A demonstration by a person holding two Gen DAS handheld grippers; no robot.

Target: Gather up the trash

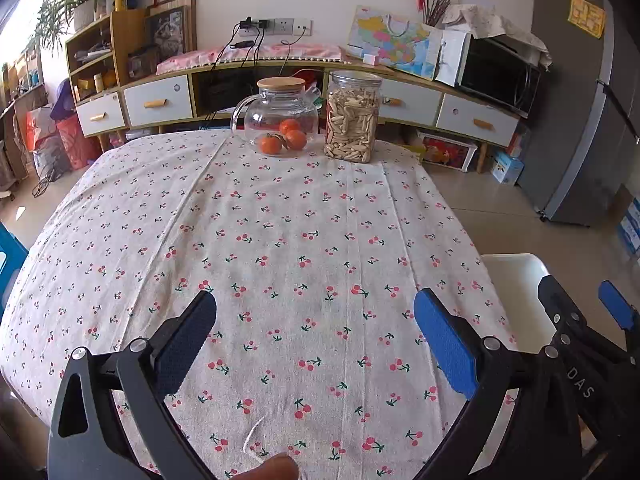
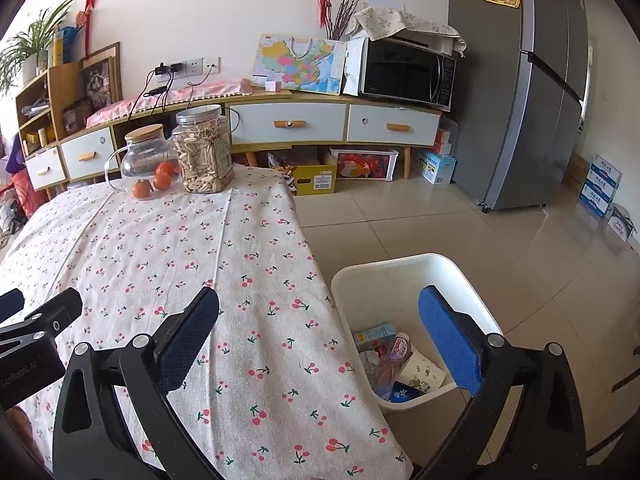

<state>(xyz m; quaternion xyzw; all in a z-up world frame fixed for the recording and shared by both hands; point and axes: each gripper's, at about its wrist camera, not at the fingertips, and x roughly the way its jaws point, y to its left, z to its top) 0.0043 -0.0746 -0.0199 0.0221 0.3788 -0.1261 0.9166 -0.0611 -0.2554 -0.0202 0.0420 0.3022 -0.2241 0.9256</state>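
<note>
A white trash bin [image 2: 452, 276] stands on the floor beside the table's right edge, holding several wrappers and cartons [image 2: 394, 358]. Its rim [image 1: 516, 268] shows at the right of the left wrist view. My left gripper [image 1: 316, 340] hangs open over the cherry-print tablecloth [image 1: 280, 240] with nothing between its fingers. My right gripper [image 2: 320, 340] is open too, straddling the table edge and the bin, empty. The right gripper also shows at the right edge of the left wrist view [image 1: 580, 308]. No loose trash shows on the cloth.
At the table's far end stand a glass teapot [image 1: 276, 120] with oranges and a plastic jar [image 1: 352, 116] of snacks. Behind are a drawer cabinet [image 2: 288, 124], a microwave [image 2: 404, 72] and a fridge [image 2: 520, 88]. Boxes [image 2: 600, 184] line the tiled floor. A fingertip [image 1: 272, 468] shows at the bottom.
</note>
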